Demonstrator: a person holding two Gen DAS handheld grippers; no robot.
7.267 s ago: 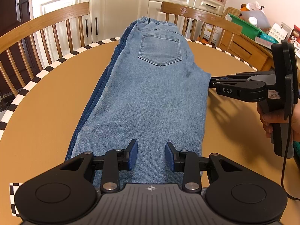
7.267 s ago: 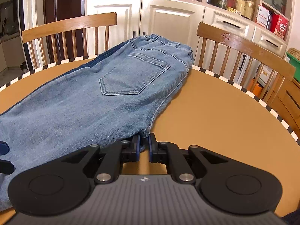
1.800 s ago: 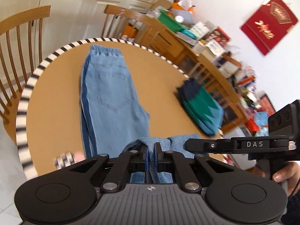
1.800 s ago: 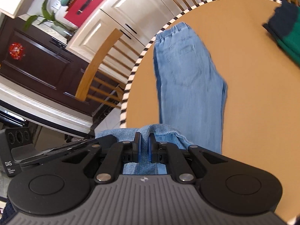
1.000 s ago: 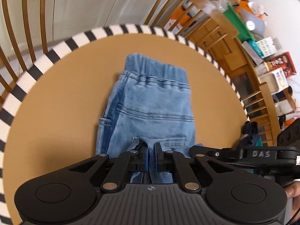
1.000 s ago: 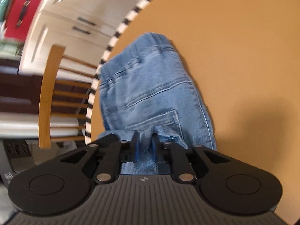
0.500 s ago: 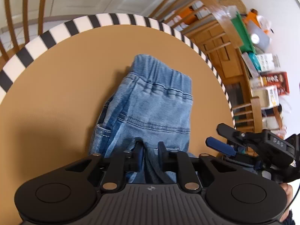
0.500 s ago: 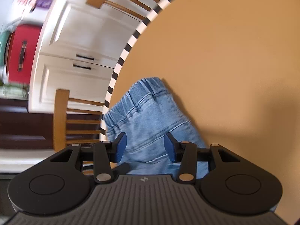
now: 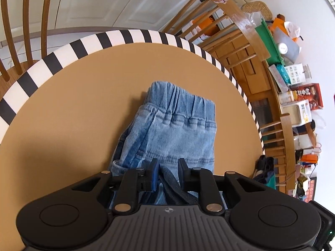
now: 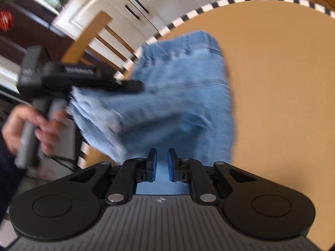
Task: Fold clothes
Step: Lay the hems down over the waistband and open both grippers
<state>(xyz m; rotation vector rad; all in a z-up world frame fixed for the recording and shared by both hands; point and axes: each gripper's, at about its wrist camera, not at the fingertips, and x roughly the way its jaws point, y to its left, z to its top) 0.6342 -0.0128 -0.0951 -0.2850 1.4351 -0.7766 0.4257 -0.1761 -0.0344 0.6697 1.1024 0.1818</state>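
Observation:
Light blue jeans (image 9: 180, 129) lie folded on the round tan table (image 9: 62, 108), with the elastic waistband at the far end. My left gripper (image 9: 168, 172) hovers low over the near fold. Its jaws are slightly parted, and a dark hem edge (image 9: 169, 179) lies loosely between the pads. In the right wrist view the jeans (image 10: 188, 79) are blurred and the leg ends (image 10: 94, 113) are laid over them. The left gripper (image 10: 139, 87) reaches in from the left, held by a hand (image 10: 31, 125). My right gripper (image 10: 162, 163) is above the denim. Its jaws are closing to a narrow gap with nothing between them.
The black-and-white striped table rim (image 9: 125, 37) runs round the far edge. Wooden chairs (image 9: 228, 6) stand behind it. A dark and green folded pile (image 9: 263, 171) lies at the table's right edge. A cluttered sideboard (image 9: 289, 79) and white cabinets (image 10: 117, 14) are beyond.
Both grippers brought the leg ends up over the seat of the jeans. The left jaws parted slightly. The right gripper released the denim, opened wide, drew back, rolled, and has narrowed again.

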